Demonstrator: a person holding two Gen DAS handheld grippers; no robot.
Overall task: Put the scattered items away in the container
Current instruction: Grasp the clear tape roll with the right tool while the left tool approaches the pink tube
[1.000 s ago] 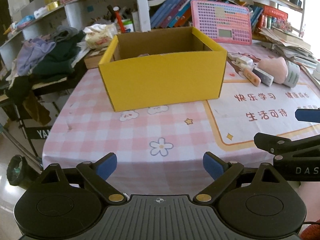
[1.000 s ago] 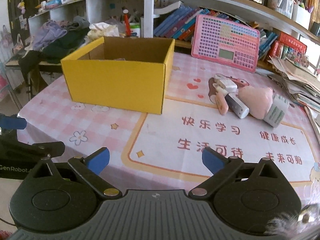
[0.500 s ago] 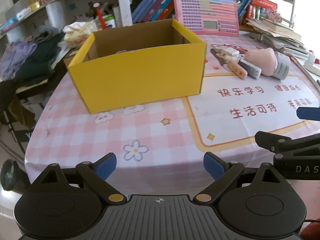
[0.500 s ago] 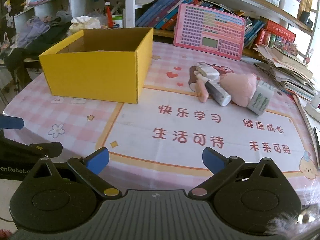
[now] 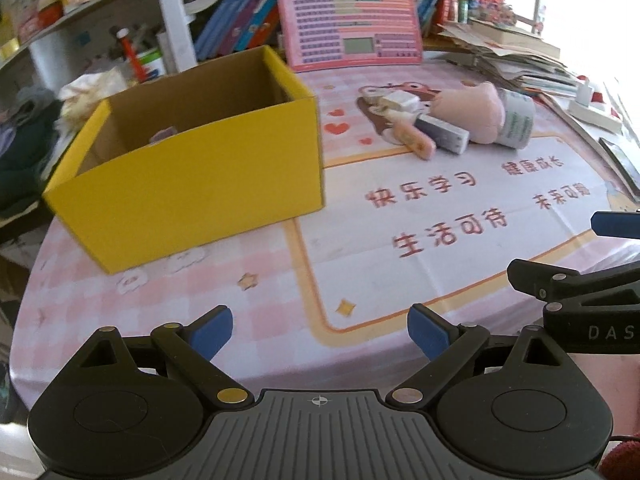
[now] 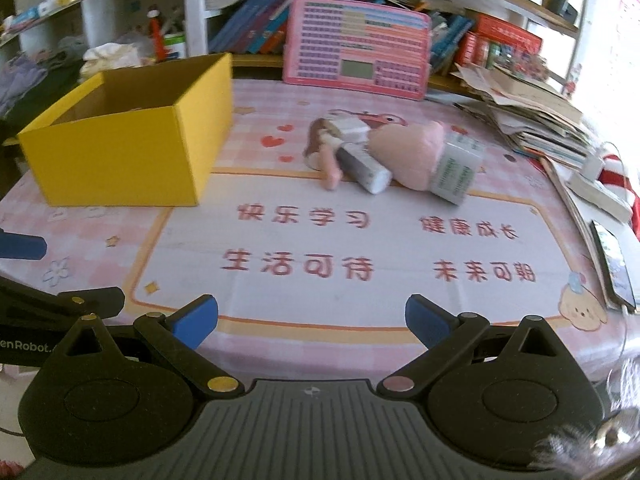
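Observation:
A yellow cardboard box stands open on the pink checked tablecloth, left of centre; it also shows in the right wrist view. A small item lies inside it. A heap of scattered items lies to its right: a pink plush, a white-green tube, a grey-white stick, a pink stick and a white block. My left gripper is open and empty at the table's front edge. My right gripper is open and empty, beside it.
A pink toy keyboard leans against the shelf at the back. Stacked papers and books and a phone lie along the right edge. Clothes are piled left of the table.
Both grippers have swung to the right, so the box moved left in both views and the heap of items came nearer the centre. Both stay open.

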